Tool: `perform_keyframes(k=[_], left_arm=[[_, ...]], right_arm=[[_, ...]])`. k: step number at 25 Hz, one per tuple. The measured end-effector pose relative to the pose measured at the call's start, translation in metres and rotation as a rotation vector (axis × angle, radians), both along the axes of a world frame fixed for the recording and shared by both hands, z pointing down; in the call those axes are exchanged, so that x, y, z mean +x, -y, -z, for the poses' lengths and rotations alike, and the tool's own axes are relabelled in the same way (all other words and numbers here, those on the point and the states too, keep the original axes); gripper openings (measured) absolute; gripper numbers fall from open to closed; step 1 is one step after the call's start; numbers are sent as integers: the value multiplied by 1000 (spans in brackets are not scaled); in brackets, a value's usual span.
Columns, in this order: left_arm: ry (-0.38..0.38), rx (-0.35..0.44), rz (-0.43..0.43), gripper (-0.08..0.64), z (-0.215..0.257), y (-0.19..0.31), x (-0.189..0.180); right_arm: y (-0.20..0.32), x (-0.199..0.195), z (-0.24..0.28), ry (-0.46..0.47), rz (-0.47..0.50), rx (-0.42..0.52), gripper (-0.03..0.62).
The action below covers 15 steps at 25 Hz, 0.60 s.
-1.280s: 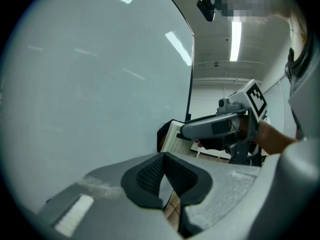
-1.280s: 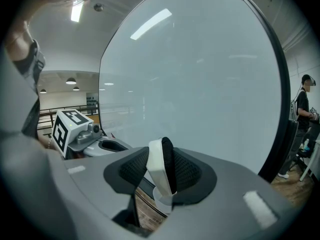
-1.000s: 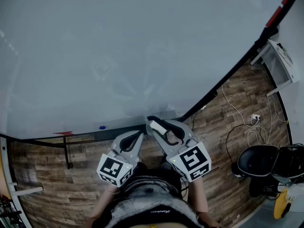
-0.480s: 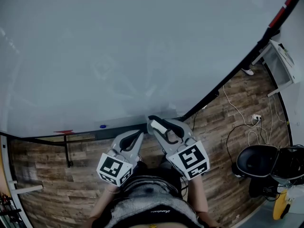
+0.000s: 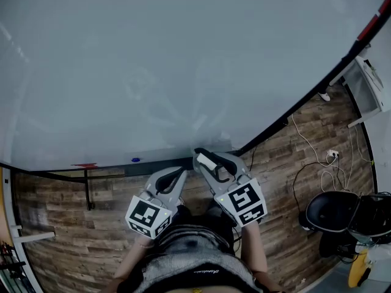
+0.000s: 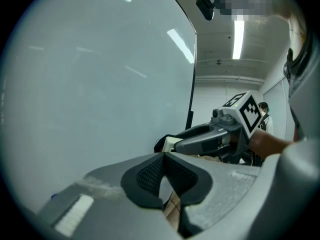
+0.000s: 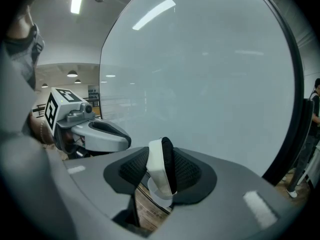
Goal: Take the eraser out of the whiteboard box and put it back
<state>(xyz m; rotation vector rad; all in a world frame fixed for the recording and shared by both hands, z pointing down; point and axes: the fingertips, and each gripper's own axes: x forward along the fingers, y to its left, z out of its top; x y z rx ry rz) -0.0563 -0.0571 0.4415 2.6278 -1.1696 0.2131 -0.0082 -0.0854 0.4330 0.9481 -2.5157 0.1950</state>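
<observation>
A white eraser with a black felt face [image 7: 156,170] stands on edge between the pads of my right gripper [image 7: 161,171], which is shut on it. In the head view the right gripper [image 5: 204,159] holds the eraser [image 5: 208,162] just over the grey whiteboard box [image 5: 160,160] on the board's lower edge. My left gripper [image 5: 177,174] hangs beside it to the left, below the box. Its pads [image 6: 150,173] meet with nothing between them. The left gripper view shows the right gripper [image 6: 167,143] with the eraser [image 6: 174,143] at its tip.
The big whiteboard [image 5: 183,60] fills the upper view. A blue cap [image 5: 135,160] and a red object [image 5: 84,165] lie on its ledge at left. A black stand bar [image 5: 88,191], cables [image 5: 308,145], a black chair [image 5: 333,211] and a white rack [image 5: 369,84] stand on the wooden floor.
My right gripper has sunk a little with the eraser, closer to the box. The left gripper has kept still.
</observation>
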Motion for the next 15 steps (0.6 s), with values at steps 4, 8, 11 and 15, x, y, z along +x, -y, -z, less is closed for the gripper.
perform_keyframes(k=[4,8,11,15], left_arm=[[2,-9,7,2,-3,-2,-1],[4,-9,11,1,-4,-2,-2],[3,-10,15,2,-4,-1,-4],[0,-12,22,1,-5,-2,-4]], right_arm=[[0,-1,-12,6,7,-25,153],[2,2,-23,-5,6,-35,153],[3,2,-26,1,2,-34,153],[5,3,-33,12,2,-43,153]])
